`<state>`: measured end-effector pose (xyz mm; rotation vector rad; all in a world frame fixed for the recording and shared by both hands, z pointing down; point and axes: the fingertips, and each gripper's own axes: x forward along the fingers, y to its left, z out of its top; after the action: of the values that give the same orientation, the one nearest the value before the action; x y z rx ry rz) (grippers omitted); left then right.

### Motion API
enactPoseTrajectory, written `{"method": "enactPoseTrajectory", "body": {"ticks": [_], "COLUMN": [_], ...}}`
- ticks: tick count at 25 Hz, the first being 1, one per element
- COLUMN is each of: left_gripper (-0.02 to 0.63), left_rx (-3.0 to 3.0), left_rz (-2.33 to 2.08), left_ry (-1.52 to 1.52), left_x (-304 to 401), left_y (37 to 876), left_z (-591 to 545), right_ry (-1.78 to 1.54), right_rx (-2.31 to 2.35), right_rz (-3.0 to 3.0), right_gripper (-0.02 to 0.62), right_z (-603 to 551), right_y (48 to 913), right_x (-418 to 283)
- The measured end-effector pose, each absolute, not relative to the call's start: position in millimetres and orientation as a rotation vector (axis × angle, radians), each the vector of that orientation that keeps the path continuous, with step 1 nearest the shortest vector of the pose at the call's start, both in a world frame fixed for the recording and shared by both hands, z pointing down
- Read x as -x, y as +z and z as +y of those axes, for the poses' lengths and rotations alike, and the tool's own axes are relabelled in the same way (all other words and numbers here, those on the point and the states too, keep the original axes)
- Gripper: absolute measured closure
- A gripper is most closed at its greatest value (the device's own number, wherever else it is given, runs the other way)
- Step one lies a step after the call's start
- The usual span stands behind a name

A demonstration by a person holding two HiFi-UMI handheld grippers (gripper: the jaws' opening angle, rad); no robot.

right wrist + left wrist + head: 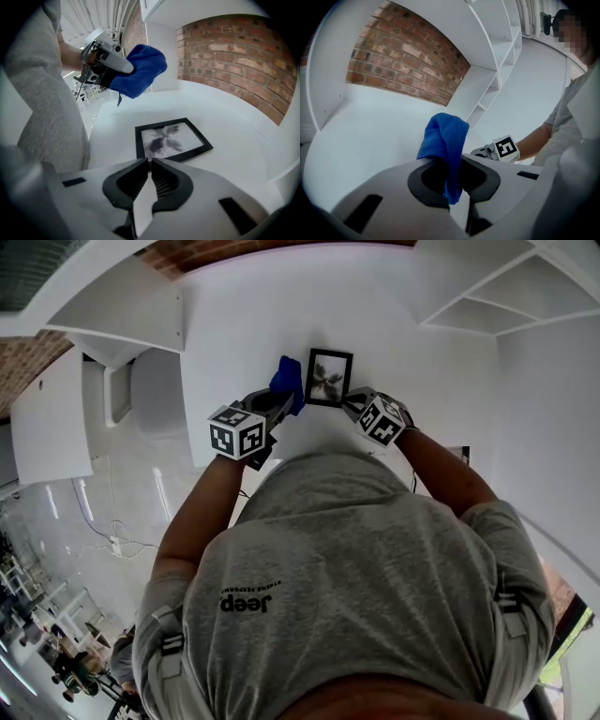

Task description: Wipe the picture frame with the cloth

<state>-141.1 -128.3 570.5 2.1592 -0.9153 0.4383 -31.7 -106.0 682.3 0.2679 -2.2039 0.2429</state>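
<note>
The left hand-held gripper (452, 176) pinched the soft, limp cloth (444, 136) by a fold; the right hand-held gripper (151, 161), closed and empty, hovered by the light, possibly glazed picture frame (171, 140).

Blue cloth (446, 140) apparently pinched between left jaws

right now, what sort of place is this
Probably an indoor room, home or studio: a brick wall, white shelving, and a white table with a picture frame lying flat on it.
</note>
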Motion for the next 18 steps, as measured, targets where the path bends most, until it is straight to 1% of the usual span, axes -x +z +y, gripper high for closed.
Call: {"method": "enactPoseTrajectory", "body": {"ticks": [7,15,18], "left_gripper": [0.551,0.551,0.55], "left_rx": [-2.166,-2.214,-2.203], "left_rz": [-0.908,-0.871,-0.868], "left_ry": [0.553,0.841,0.892], "left_x": [134.2,104.8,100.4], "left_y": [592.9,634.6,646.2], "left_z": [-163.1,-227.0,-240.1], "right_ry": [0.234,0.2,0.185], "right_rx": [-0.29,-0.245,-0.24], "right_rz": [-2.149,-2.102,-2.093], "right_gripper": [0.574,0.569,0.571], "right_z": [-106.0,-105.0,-104.2], "right_y": [687.6,690.4,688.8], "right_x": [37.1,38.0,38.3]}}
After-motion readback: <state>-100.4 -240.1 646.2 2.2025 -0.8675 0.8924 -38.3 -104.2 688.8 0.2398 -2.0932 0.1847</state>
